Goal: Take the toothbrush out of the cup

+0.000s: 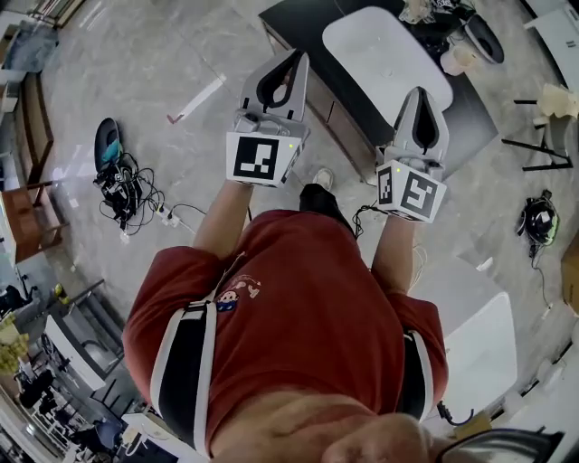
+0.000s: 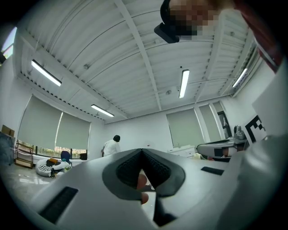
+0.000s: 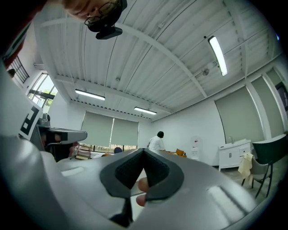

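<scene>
No toothbrush or cup shows clearly in any view. In the head view I hold both grippers out in front of my red shirt, above the floor. My left gripper [image 1: 297,58] is shut with nothing between its jaws, its tip near the corner of a dark table [image 1: 298,23]. My right gripper [image 1: 423,92] is shut and empty too, over the table's near edge beside a white oval basin [image 1: 384,54]. Both gripper views look nearly level across the room: the left gripper [image 2: 142,151] and the right gripper [image 3: 144,151] show jaws pressed together.
A tangle of cables and devices [image 1: 127,190] lies on the floor at left. A black-legged chair [image 1: 543,136] stands at right, a white table [image 1: 479,339] at lower right. A person in white [image 2: 110,146] stands far across the room.
</scene>
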A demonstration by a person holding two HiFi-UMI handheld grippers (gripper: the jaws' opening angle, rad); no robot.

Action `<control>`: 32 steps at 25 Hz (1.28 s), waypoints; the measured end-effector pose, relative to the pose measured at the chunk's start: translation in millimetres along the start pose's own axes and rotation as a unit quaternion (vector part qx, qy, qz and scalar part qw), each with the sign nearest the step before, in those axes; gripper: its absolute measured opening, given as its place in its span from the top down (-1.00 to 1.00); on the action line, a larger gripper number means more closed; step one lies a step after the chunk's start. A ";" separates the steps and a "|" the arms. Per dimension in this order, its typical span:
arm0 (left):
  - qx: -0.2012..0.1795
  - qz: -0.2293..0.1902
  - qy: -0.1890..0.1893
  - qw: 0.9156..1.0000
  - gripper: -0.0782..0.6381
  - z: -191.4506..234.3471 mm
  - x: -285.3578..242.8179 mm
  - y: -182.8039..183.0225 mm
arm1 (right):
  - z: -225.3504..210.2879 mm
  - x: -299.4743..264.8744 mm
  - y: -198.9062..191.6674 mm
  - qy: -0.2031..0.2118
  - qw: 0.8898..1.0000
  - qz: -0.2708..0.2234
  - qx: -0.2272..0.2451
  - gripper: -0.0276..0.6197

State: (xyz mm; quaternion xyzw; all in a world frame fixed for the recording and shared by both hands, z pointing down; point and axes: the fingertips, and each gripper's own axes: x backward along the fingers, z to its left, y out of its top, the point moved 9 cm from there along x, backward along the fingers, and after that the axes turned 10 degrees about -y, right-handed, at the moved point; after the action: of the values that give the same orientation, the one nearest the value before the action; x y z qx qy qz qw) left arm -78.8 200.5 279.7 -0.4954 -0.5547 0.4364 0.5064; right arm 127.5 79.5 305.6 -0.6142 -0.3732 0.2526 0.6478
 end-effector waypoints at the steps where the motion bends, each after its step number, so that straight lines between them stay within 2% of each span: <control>1: 0.001 0.000 -0.009 1.000 0.77 -2.6 -16.6 -1.8 | -11.5 -7.2 -1.5 -0.009 1.000 0.002 0.001 0.89; 9: 0.008 0.002 -0.069 0.998 0.77 -24.4 -117.0 -11.6 | -87.0 -42.4 -6.4 -0.078 0.997 0.007 0.011 0.89; 19: 0.033 0.005 -0.147 0.989 0.77 -21.9 -189.5 -30.5 | -116.6 -66.1 -13.7 -0.159 0.987 0.013 0.021 0.89; 25: 0.057 0.002 -0.214 0.975 0.77 -1.2 -244.0 -49.8 | -116.3 -95.2 -22.3 -0.219 0.975 0.025 0.036 0.89; 32: 0.054 -0.007 -0.278 0.959 0.77 45.5 -307.6 -56.1 | -94.8 -154.8 -22.9 -0.276 0.959 0.033 0.054 0.89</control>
State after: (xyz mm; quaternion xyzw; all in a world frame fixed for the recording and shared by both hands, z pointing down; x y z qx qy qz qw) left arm -131.2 -110.9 290.4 -0.3228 -0.6525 0.5827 0.3613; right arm 107.8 -102.4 304.4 -0.4969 -0.5027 0.4535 0.5429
